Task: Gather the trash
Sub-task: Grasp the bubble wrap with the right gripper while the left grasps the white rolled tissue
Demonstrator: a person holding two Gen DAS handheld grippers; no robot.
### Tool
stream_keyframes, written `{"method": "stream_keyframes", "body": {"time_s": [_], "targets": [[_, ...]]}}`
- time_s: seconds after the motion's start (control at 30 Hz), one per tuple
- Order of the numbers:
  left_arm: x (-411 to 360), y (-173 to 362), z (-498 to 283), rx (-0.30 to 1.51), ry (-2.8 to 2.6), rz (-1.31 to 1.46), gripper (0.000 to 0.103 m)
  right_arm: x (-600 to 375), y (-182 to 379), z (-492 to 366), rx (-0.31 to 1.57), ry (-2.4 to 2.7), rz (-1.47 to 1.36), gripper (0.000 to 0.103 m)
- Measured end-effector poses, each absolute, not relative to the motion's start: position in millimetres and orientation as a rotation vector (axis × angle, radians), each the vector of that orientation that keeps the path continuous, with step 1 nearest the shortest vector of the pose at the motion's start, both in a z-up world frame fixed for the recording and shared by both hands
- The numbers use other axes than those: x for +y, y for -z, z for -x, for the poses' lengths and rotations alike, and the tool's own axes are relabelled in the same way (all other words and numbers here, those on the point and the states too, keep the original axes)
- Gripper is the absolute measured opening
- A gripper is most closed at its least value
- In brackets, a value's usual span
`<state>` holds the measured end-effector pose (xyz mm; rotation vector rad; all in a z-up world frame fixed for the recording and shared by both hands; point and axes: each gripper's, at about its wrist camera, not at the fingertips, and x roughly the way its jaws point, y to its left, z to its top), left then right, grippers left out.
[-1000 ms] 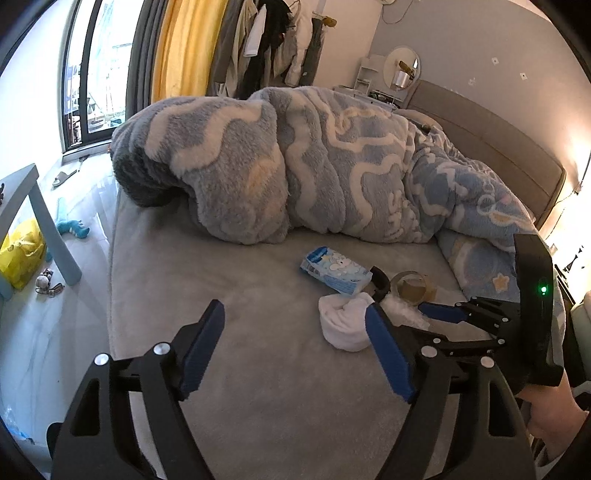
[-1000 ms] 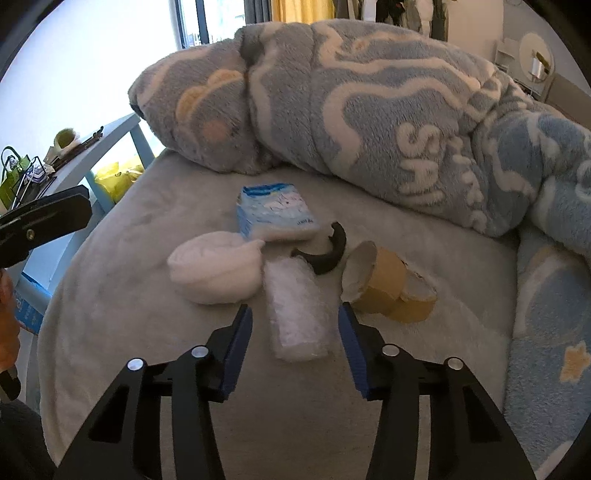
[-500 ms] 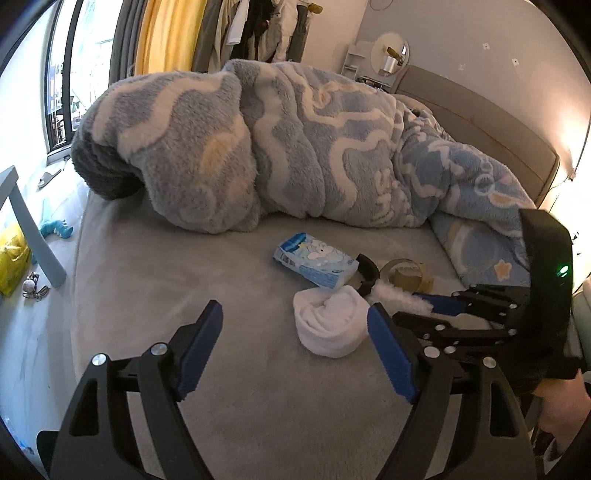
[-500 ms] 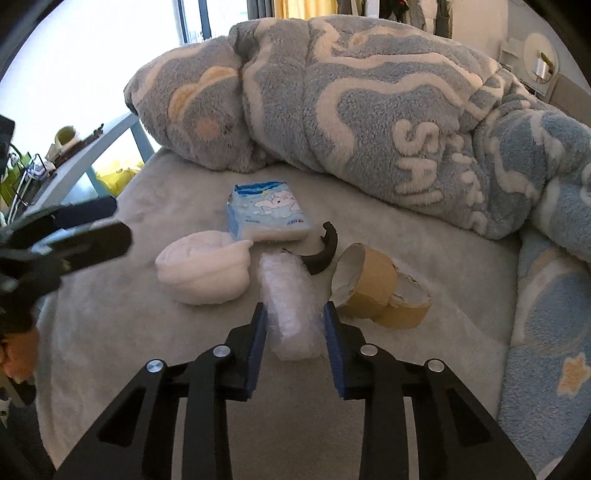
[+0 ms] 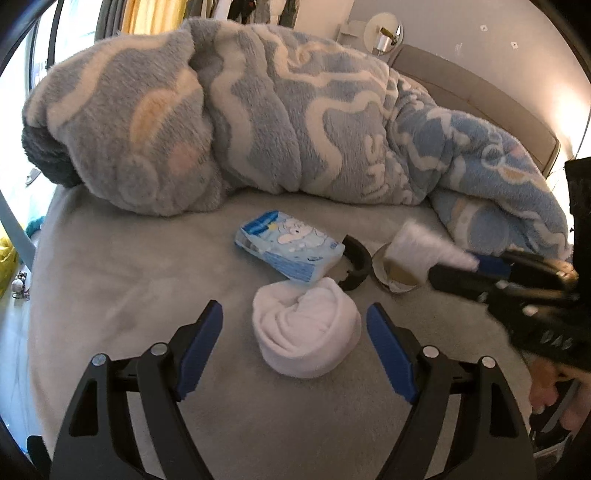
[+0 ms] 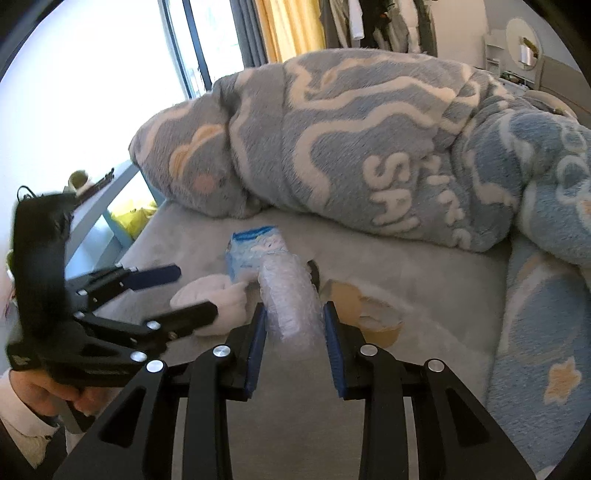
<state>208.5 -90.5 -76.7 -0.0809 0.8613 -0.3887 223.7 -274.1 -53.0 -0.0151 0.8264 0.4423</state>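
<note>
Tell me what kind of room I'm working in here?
Most likely a bedroom. The trash lies on a bed with a fluffy blue blanket heaped across it and a padded headboard behind. Clothes hang by the yellow curtain at the window.

Fleecy blue blanket (image 5: pixel 295 122) heaped on bed (image 5: pixel 110 280)

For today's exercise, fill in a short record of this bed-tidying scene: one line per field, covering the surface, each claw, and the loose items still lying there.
surface: grey bed, blue patterned blanket heaped at the back
right claw: shut on bubble wrap roll, lifted off the bed
left claw: open, either side of white cloth bundle, not gripping
lying on bed: blue tissue pack, black curved piece, brown tape roll
</note>
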Motion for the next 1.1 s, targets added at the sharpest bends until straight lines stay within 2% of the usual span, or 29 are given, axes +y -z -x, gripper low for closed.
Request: {"method": "stream_keyframes", "body": {"time_s": [0.3,0.43,0.5,0.6,1.1], "targets": [[-104.1,89.5,-216.0,0.91,0.406,0.058,0.077,-278.6,50.9,-225.6,0.824,-0.425,-0.007,0.031],[-111.3,90.6,-215.0,0.912,0.414,0.034,0.069,-279.9,52.0,-225.0,0.834,-0.416,-0.008,0.031],[-113.1,90.5,-214.1,0.913,0.429,0.036,0.058,-279.9,51.6,-224.7,0.834,-0.413,-0.004,0.031],[-115.5,86.3,-211.0,0.9,0.437,0.035,0.055,-280.4,50.9,-223.4,0.832,-0.411,-0.004,0.031],[-88.4,67.2,-181.4,0.887,0.415,0.051,0.053,-266.5,41.1,-205.1,0.808,-0.428,-0.016,0.031]]}}
